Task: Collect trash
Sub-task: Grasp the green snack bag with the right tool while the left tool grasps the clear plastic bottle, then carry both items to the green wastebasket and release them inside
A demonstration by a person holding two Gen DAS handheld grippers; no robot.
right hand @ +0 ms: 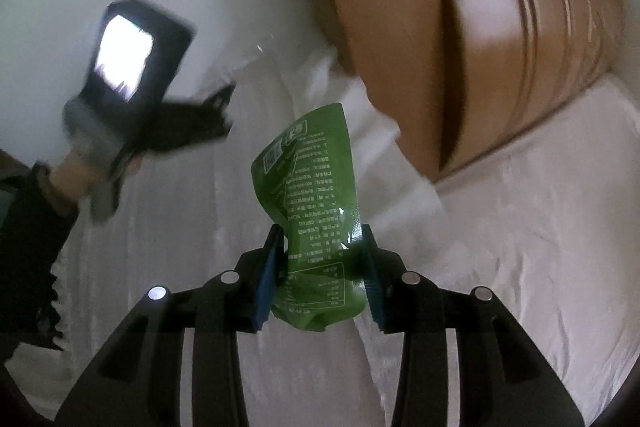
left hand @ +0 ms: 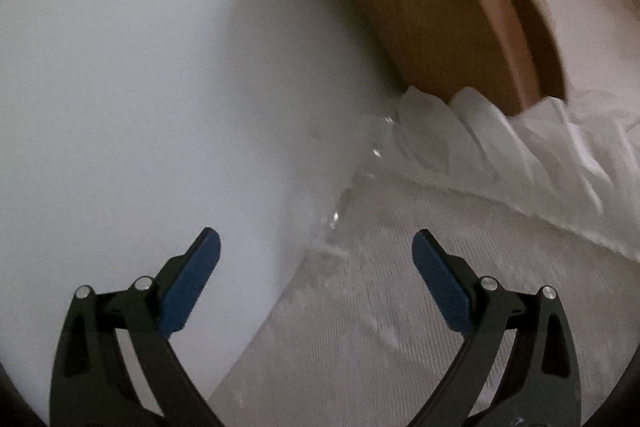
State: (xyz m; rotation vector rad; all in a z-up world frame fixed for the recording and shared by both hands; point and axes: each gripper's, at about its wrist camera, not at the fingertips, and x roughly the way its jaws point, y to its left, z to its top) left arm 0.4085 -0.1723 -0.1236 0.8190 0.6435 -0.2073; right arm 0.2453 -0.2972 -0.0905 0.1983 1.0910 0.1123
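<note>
A crumpled green snack pouch (right hand: 310,187) with small printed text stands up between the blue pads of my right gripper (right hand: 322,263), which is shut on its lower part above the white bed sheet (right hand: 520,247). My left gripper (left hand: 316,291) is open with nothing between its blue pads (left hand: 192,287), above the edge of the bed by a white wall (left hand: 120,87). In the right wrist view the left gripper's body (right hand: 136,87) shows blurred at the left, held by a person's hand (right hand: 76,179).
A brown padded headboard (right hand: 480,47) rises at the top right in both views, also seen as headboard (left hand: 440,19). Rumpled white bedding (left hand: 500,147) lies at its foot. A textured white mattress cover (left hand: 400,327) fills the lower right of the left wrist view.
</note>
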